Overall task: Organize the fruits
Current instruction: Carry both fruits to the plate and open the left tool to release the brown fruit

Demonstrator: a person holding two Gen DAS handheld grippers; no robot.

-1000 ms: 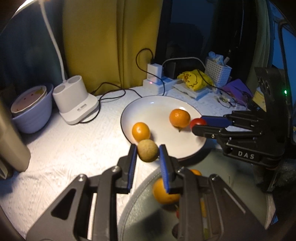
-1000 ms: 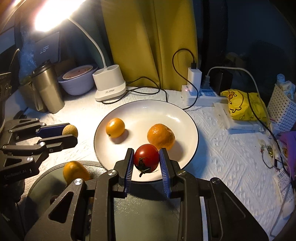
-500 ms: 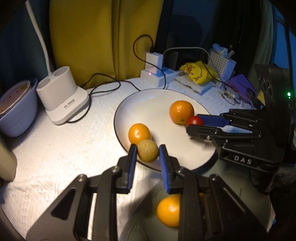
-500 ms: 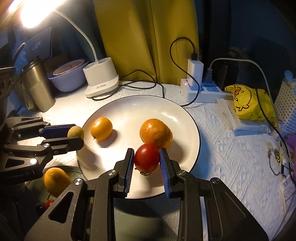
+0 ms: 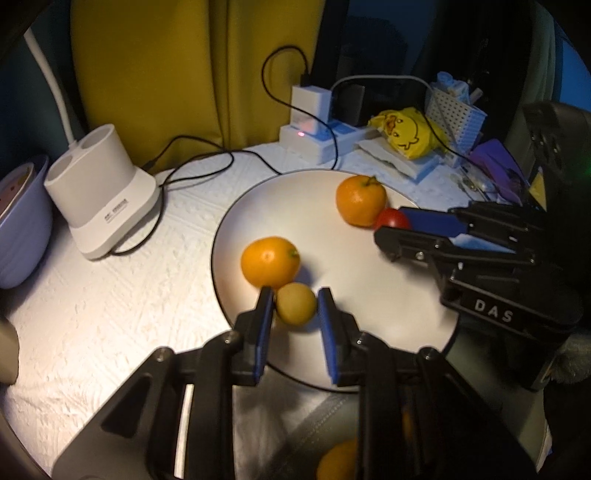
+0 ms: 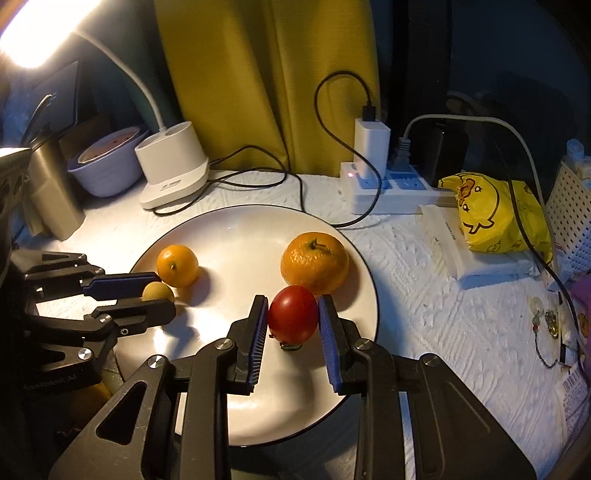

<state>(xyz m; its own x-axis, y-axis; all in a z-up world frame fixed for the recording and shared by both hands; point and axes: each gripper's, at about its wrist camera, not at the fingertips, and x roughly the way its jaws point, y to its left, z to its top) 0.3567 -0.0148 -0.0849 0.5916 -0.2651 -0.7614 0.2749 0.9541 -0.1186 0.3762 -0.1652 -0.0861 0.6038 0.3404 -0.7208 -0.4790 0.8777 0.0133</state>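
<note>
- The red tomato (image 6: pixel 293 314) hangs stem-down over the white plate (image 6: pixel 236 236), just beside the large orange (image 6: pixel 314 261).
- The right tongs (image 6: pixel 293 314) are clamped on the tomato, pads on both its sides.
- The left tongs (image 5: pixel 295 303) are clamped on a small round yellow-green fruit (image 5: pixel 296 303), over the plate's near-left rim, beside the small orange (image 5: pixel 269 261).
- Both fruits are roundish, with no clear long axis.

Three oranges (image 5: pixel 269 262); one tomato (image 6: pixel 293 314)

Dim room, glaring desk lamp (image 6: pixel 33 33), fisheye-warped edges
</note>
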